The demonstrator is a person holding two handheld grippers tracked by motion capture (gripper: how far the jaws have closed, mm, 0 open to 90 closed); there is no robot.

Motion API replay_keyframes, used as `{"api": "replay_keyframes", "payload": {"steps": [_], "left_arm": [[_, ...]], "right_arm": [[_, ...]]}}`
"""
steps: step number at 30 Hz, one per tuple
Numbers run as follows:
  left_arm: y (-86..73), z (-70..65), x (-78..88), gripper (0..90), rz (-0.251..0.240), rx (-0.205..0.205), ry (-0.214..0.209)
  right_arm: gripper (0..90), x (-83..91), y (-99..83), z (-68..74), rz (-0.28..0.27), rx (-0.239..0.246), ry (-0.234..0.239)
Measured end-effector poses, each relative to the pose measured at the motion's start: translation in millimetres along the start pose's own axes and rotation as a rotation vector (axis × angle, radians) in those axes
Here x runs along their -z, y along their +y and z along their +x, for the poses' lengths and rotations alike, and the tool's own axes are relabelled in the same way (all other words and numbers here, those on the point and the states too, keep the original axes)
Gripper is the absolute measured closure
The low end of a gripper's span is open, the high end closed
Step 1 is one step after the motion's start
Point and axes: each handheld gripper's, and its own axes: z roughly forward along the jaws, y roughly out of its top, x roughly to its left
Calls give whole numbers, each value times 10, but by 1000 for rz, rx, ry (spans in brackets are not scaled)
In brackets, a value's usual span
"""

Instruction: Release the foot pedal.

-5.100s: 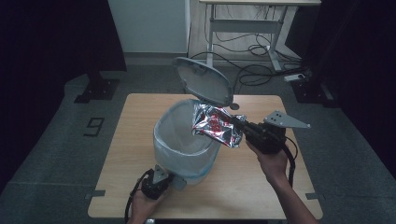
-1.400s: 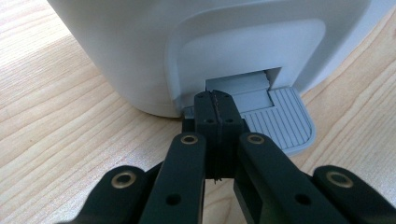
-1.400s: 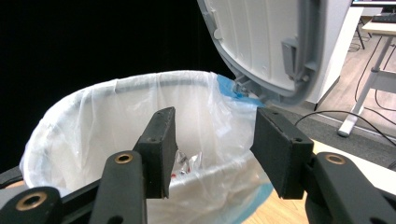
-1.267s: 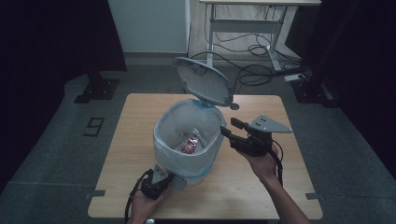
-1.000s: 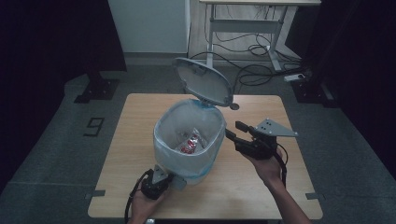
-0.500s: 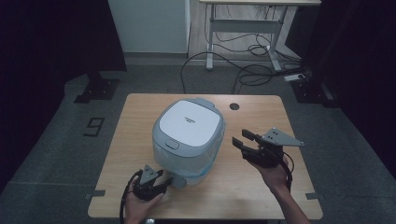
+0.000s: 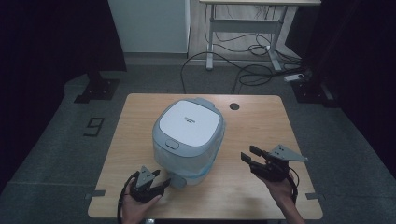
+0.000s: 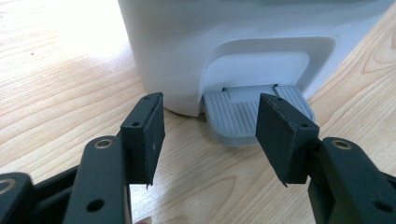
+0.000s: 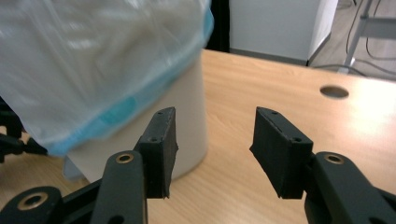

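- Now I see the bin (image 7: 188,135) at the centre of the high view, on the counter (image 7: 261,126), lid (image 7: 189,123) down.
- My left gripper (image 7: 156,183), lower left of the frame, has just been opening; nothing sits between its pads, just short of the grey pedal (image 8: 254,114).
- My right gripper (image 7: 250,156), lower right, stands open and empty, apart from the bin.

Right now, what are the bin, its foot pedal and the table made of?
The bin looks like smooth matte plastic, white-grey with soft moulded curves. Its foot pedal seems grey plastic too, ribbed with fine grooves for grip. The table looks like light wood or wood-look laminate: grain lines show, but I can't tell which.
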Motion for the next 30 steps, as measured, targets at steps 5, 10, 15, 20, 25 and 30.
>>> {"api": "replay_keyframes", "payload": {"steps": [5, 10, 15, 20, 25, 30], "left_arm": [[-8, 28, 11, 421, 1, 7, -3], [-21, 57, 11, 420, 8, 14, -2], [-30, 79, 15, 421, 11, 22, 2], [-33, 82, 12, 423, 14, 23, 3], [-34, 81, 9, 423, 16, 24, 4], [-36, 83, 10, 424, 17, 24, 4]], "right_arm": [[496, 3, -182, -71, 18, -28, -9], [496, -1, -342, -125, 41, -42, -25], [497, -7, -492, -178, 69, -47, -39], [496, -12, -606, -210, 93, -50, -54], [496, -28, -702, -237, 111, -56, -61], [496, -45, -757, -253, 126, -60, -64]]}}
